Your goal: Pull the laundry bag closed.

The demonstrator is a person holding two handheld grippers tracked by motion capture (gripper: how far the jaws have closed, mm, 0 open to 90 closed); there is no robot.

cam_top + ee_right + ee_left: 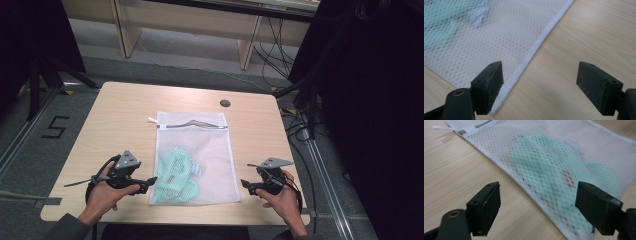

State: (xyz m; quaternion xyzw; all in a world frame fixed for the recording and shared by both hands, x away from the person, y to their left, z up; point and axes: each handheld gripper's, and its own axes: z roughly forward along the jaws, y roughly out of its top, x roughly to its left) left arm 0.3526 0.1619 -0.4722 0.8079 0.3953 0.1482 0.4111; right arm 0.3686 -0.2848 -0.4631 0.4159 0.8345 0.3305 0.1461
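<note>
The mesh laundry bag (pixel 196 157) blurs the mint garment (pixel 175 175) inside (its kind is unclear). The left gripper (pixel 150 182) and right gripper (pixel 245 184) both gape wide, empty.

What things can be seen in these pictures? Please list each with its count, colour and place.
mesh bag: 1, white, flat at the table's middle, zipper edge at the far end
garment: 1, mint green, inside the mesh bag, toward its near left part
pull tab: 1, white, at the bag's far left corner
table: 1, light wood, under everything
round cap: 1, dark, set in the table near its far edge
number mark: 1, black "5", on the floor left of the table
left tool: 1, black, jaws open, at the bag's near left edge
right tool: 1, black, jaws open, at the bag's near right corner
hands: 2, each holding one tool, at the near edge
</note>
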